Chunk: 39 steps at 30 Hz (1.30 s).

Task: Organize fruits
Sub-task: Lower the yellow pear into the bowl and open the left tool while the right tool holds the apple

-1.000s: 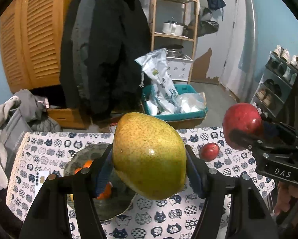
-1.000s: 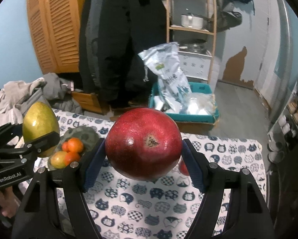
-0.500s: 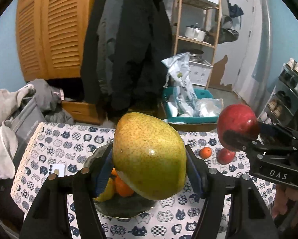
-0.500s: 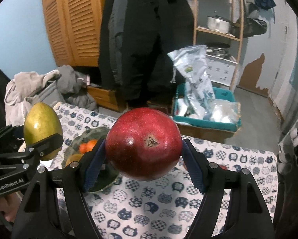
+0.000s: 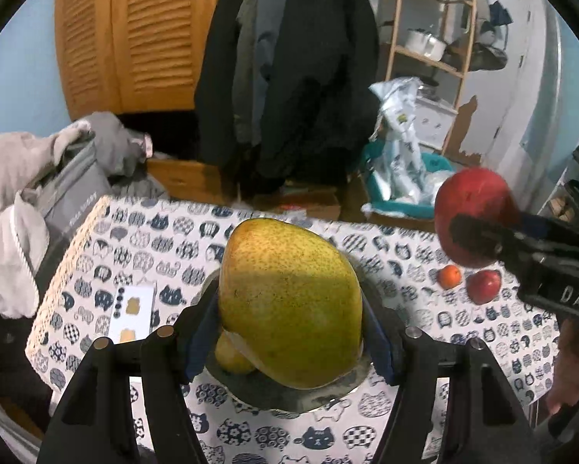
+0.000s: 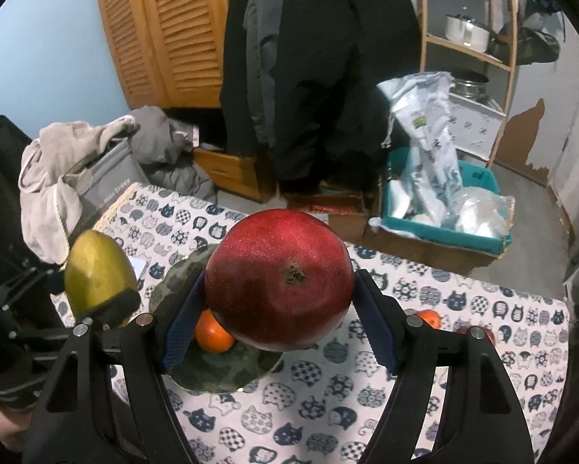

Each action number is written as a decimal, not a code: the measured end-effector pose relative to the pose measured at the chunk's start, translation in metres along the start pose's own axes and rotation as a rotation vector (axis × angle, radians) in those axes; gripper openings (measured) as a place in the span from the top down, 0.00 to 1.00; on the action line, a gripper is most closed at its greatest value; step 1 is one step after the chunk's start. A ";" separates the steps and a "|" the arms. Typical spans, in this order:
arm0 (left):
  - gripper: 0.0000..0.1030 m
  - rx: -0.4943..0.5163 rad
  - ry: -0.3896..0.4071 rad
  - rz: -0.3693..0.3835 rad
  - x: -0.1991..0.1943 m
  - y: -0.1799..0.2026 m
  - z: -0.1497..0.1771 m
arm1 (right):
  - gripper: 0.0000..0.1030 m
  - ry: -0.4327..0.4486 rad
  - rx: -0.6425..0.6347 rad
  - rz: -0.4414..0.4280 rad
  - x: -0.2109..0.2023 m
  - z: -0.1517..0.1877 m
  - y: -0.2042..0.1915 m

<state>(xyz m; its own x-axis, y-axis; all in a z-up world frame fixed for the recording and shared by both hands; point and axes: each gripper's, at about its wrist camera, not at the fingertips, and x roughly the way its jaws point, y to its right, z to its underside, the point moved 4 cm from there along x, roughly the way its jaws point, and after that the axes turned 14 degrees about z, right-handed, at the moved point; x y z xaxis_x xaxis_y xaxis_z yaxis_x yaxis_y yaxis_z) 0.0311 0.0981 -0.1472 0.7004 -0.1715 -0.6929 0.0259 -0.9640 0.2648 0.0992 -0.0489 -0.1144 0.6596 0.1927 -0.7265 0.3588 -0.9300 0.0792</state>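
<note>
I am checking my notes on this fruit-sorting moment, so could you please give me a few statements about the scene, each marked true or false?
1. The left tool is shut on the yellow-green mango. True.
2. The right tool is open with nothing in it. False: it is shut on the red pomegranate.
3. The dark bowl already holds an orange fruit. True.
4. The small red fruit lies inside the bowl. False: it lies on the cat-print tablecloth, beside a small orange one.
5. The mango rests in the bowl. False: it is held above it, clear of the cloth.
</note>
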 end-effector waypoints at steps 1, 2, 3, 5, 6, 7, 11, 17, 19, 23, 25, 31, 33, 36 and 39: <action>0.33 -0.007 -0.011 0.001 0.003 -0.004 0.003 | 0.27 -0.008 -0.001 -0.003 0.005 0.000 -0.004; 0.33 -0.017 -0.025 0.000 0.008 -0.009 0.006 | 0.27 -0.015 -0.003 -0.005 0.009 0.000 -0.007; 0.33 -0.022 -0.035 -0.003 0.012 -0.013 0.009 | 0.27 -0.024 -0.003 -0.008 0.014 0.001 -0.010; 0.33 -0.034 -0.059 -0.006 0.021 -0.020 0.015 | 0.27 -0.042 -0.005 -0.013 0.023 0.002 -0.014; 0.33 -0.039 -0.071 -0.004 0.025 -0.023 0.017 | 0.27 -0.052 -0.006 -0.015 0.028 0.003 -0.017; 0.33 -0.044 -0.083 0.001 0.029 -0.025 0.020 | 0.27 -0.061 -0.008 -0.015 0.032 0.005 -0.019; 0.33 -0.077 -0.140 0.011 0.048 -0.033 0.036 | 0.27 -0.098 -0.022 -0.018 0.050 0.012 -0.029; 0.33 -0.113 -0.225 -0.003 0.075 -0.044 0.056 | 0.27 -0.160 -0.040 -0.015 0.079 0.027 -0.038; 0.33 -0.115 -0.247 -0.006 0.081 -0.046 0.062 | 0.27 -0.176 -0.046 -0.013 0.086 0.031 -0.039; 0.33 -0.121 -0.276 -0.005 0.089 -0.049 0.070 | 0.27 -0.212 -0.056 -0.007 0.102 0.041 -0.042; 0.33 -0.125 -0.289 -0.001 0.092 -0.049 0.073 | 0.27 -0.228 -0.061 -0.005 0.108 0.046 -0.043; 0.33 -0.117 -0.311 -0.006 0.099 -0.046 0.077 | 0.27 -0.255 -0.069 -0.004 0.117 0.055 -0.044; 0.33 -0.114 -0.321 -0.008 0.099 -0.044 0.078 | 0.27 -0.260 -0.067 -0.004 0.118 0.057 -0.043; 0.33 -0.100 -0.336 -0.020 0.101 -0.042 0.081 | 0.27 -0.266 -0.063 -0.002 0.120 0.058 -0.043; 0.33 -0.092 -0.308 0.001 0.097 -0.037 0.078 | 0.27 -0.270 -0.060 -0.002 0.121 0.059 -0.042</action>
<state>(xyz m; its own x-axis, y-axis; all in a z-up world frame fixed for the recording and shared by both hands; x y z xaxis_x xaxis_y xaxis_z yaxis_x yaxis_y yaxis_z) 0.0424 0.1013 -0.2761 0.4520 -0.2397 -0.8592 0.0995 -0.9436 0.3156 0.1250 -0.0054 -0.2459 0.4622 0.0964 -0.8815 0.4037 -0.9079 0.1124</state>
